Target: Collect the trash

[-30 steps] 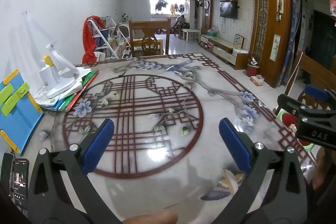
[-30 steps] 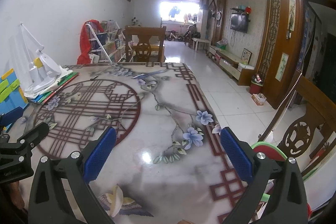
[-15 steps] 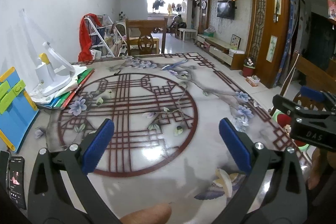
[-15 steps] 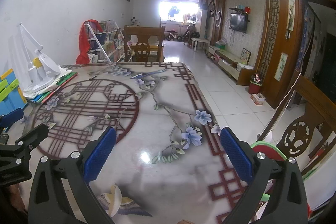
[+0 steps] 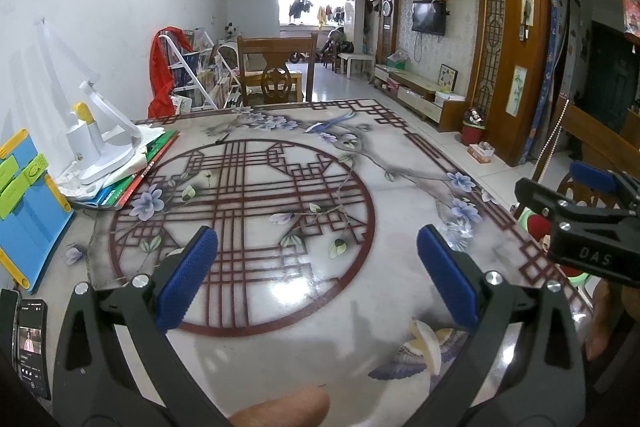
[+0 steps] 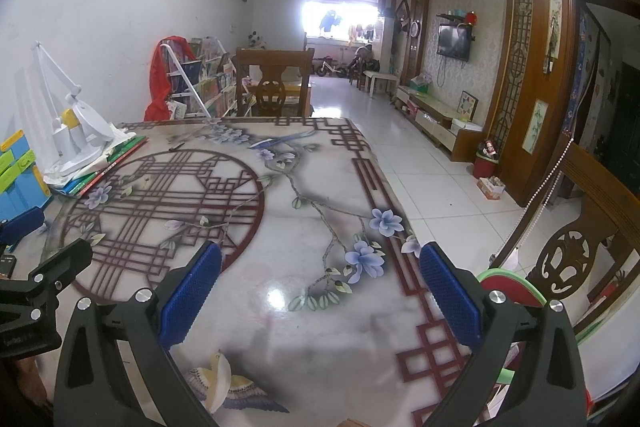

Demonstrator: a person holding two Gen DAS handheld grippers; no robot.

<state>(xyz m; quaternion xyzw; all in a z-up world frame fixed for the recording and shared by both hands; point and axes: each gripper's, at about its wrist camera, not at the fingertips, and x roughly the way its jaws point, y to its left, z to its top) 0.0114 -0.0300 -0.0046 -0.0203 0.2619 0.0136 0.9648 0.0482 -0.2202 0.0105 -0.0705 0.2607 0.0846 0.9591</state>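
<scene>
Left gripper (image 5: 316, 275) drawn back slightly, lamp (image 5: 100, 143), phone (image 5: 30, 343) beside.

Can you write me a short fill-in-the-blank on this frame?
1. Both the left hand-held gripper and the right hand-held gripper are ____.
2. The white lamp stands on a stack of ____.
3. The phone lies at the table's near ____ corner.

Missing words: open; books; left

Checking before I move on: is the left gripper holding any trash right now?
No. The left gripper stands open with nothing between its blue pads, only the bare table showing in the gap.
</scene>
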